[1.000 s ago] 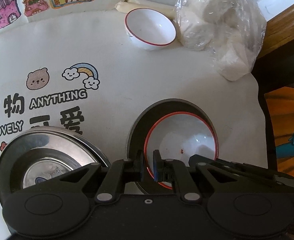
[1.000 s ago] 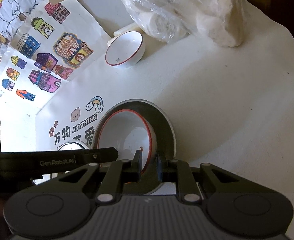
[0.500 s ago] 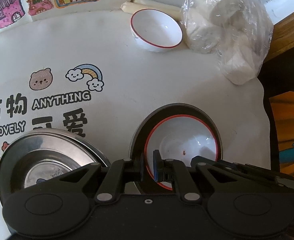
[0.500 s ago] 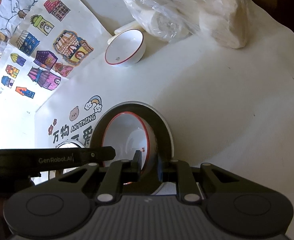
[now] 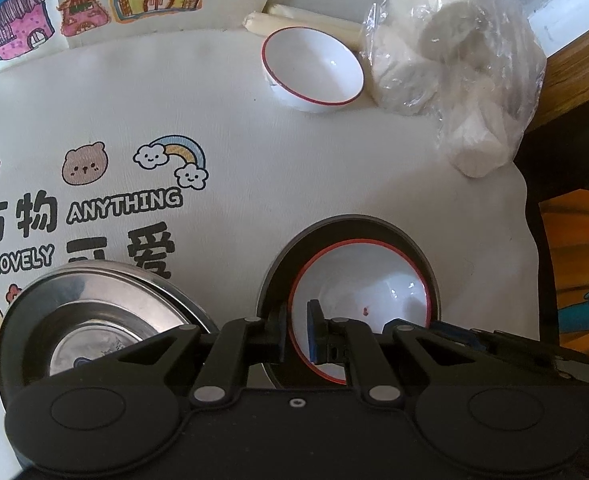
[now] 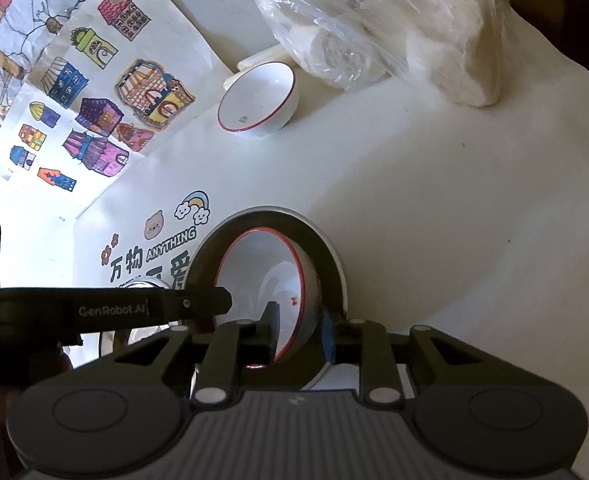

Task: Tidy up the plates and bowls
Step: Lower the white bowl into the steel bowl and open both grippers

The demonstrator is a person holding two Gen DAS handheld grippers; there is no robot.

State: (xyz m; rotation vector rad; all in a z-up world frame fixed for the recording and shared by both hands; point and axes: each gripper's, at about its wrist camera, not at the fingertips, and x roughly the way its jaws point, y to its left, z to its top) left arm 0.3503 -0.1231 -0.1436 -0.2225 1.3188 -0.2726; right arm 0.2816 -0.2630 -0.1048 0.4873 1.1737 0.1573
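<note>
Left wrist view shows the left gripper (image 5: 295, 334) with its jaws pinching the near rim of a white bowl with a red rim (image 5: 368, 286), one finger outside the wall and one inside. This bowl sits inside a dark round plate (image 5: 336, 229), and the near part of both is hidden behind the gripper body. To the left, just beside the plate, lies a steel plate (image 5: 90, 312); its lower edge is also cut off by the gripper.

Farther back on the counter (image 5: 254, 160), which carries a white cloth with printed cartoon figures and letters, stands a second white bowl (image 5: 312, 70) with a red rim. It is just beside a clear plastic bag (image 5: 450, 60) of white lumps; what the lumps are I cannot tell.

In the right wrist view, the right gripper (image 6: 299, 330) has its jaws closed on the opposite rim of the same bowl (image 6: 262, 272), again with one finger on each side of the wall. The bowl looks tilted against the dark plate (image 6: 326, 252) here, but the fisheye makes this hard to judge. The left gripper's arm crosses from the left side and covers most of the steel plate. The second bowl (image 6: 260, 96) is seen far behind, beside the bag (image 6: 374, 20).
</note>
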